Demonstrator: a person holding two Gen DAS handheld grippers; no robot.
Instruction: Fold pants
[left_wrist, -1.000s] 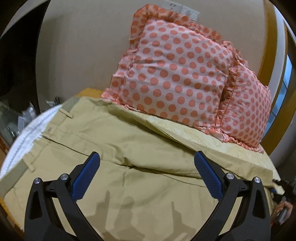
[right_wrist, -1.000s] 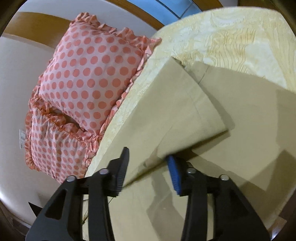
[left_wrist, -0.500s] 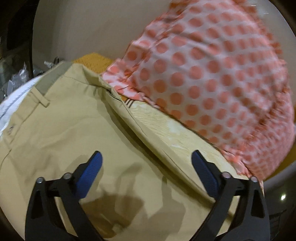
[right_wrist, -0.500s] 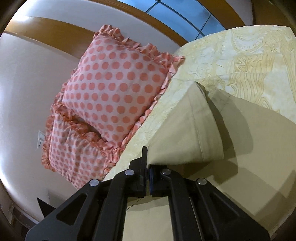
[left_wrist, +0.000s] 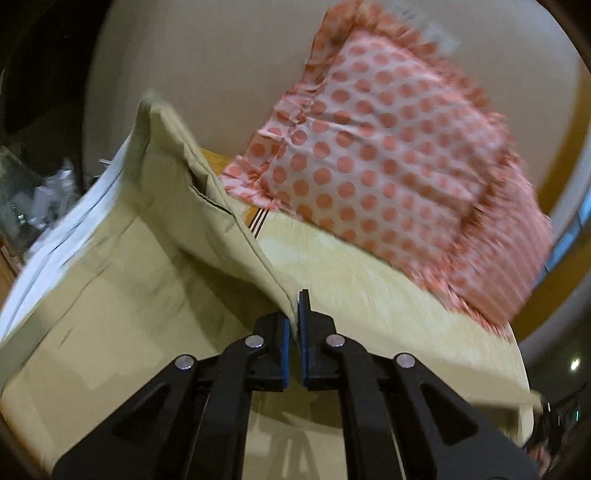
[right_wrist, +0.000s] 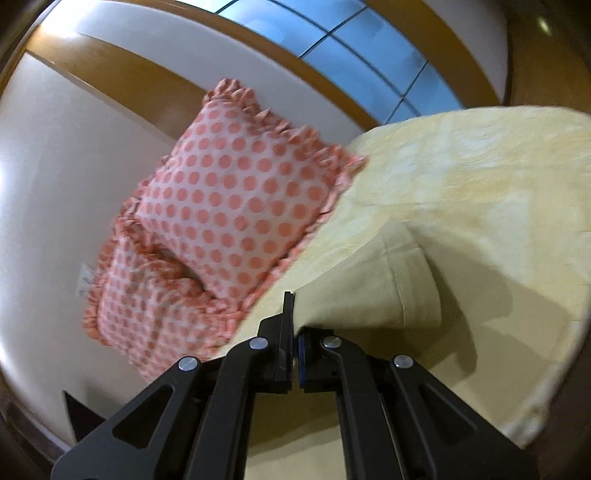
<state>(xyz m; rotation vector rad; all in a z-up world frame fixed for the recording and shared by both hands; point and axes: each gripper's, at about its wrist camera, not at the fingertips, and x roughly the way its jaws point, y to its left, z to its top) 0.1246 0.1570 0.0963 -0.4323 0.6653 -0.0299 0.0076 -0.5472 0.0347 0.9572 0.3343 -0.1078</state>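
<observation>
Both the left gripper and right gripper are clamping jaws on the far long edge of the khaki cotton pants (length running left-right), lifting it.

**Both grippers clamped**

The left gripper enters its view from 6 o'clock, fingers pointing toward 12, blue pads pressed together on cloth. The right gripper likewise reaches from 6 toward 12, jaws pinched tight on fabric.

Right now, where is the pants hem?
In the right wrist view the hem hangs lifted just right of the right gripper, above the bedspread, right of the pillows.
</observation>
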